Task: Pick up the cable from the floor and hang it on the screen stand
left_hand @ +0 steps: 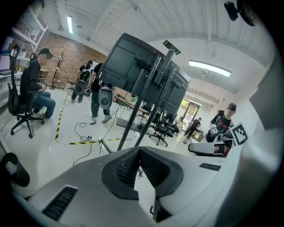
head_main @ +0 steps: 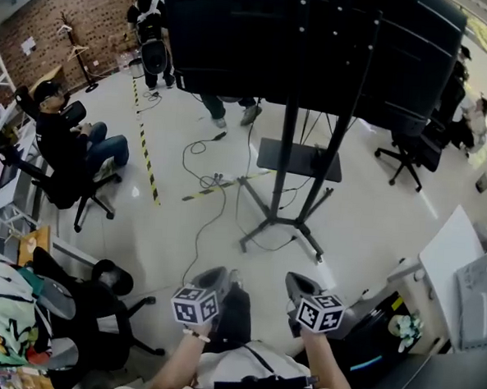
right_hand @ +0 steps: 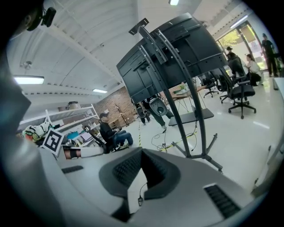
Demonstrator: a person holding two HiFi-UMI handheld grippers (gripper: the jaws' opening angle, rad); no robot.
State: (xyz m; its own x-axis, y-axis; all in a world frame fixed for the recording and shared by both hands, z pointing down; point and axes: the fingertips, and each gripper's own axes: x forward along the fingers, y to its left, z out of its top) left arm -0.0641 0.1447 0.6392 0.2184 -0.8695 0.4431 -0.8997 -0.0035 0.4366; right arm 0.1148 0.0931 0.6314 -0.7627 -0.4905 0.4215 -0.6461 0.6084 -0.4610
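No readable text, labels or numbers anywhere; only square coded markers on tool cubes (head_main: 195, 305), unreadable.

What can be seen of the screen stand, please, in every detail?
The screen stand is black and looks like metal. Two poles rise from spread legs resting on the pale floor. It carries large dark screens, seen from behind, and a flat dark shelf low down. Thin cables lie near its base.
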